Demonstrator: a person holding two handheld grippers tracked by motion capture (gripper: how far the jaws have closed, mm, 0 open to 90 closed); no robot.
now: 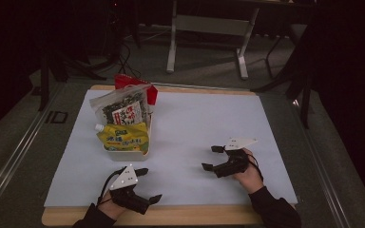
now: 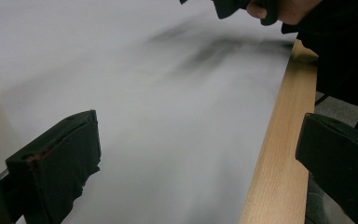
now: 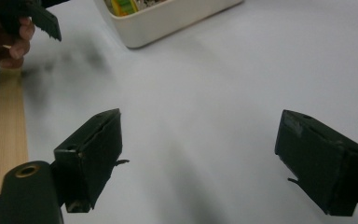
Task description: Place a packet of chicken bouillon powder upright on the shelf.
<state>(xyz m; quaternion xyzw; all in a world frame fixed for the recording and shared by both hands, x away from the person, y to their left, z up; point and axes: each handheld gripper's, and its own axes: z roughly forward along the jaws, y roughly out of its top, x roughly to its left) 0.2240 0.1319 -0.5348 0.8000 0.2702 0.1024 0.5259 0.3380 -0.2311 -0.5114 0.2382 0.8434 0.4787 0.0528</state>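
A cream bin (image 1: 145, 151) stands on the white table sheet (image 1: 204, 123) at the left. It holds a yellow spouted pouch (image 1: 122, 137), a clear bag of dark snacks (image 1: 122, 107) and a red packet (image 1: 128, 82) behind. My left gripper (image 1: 149, 185) rests near the front edge, just below the bin, open and empty. Its wide-apart jaws frame bare sheet (image 2: 168, 116) in the left gripper view. My right gripper (image 1: 212, 157) lies right of centre, open, pointing left toward the bin (image 3: 168, 21). Nothing sits between its jaws.
The table's wooden front edge (image 1: 171, 216) runs along the bottom, and shows as a wooden strip (image 2: 279, 154) in the left gripper view. Grey metal table legs (image 1: 206, 28) and chairs stand on the floor behind. Dark floor surrounds the table.
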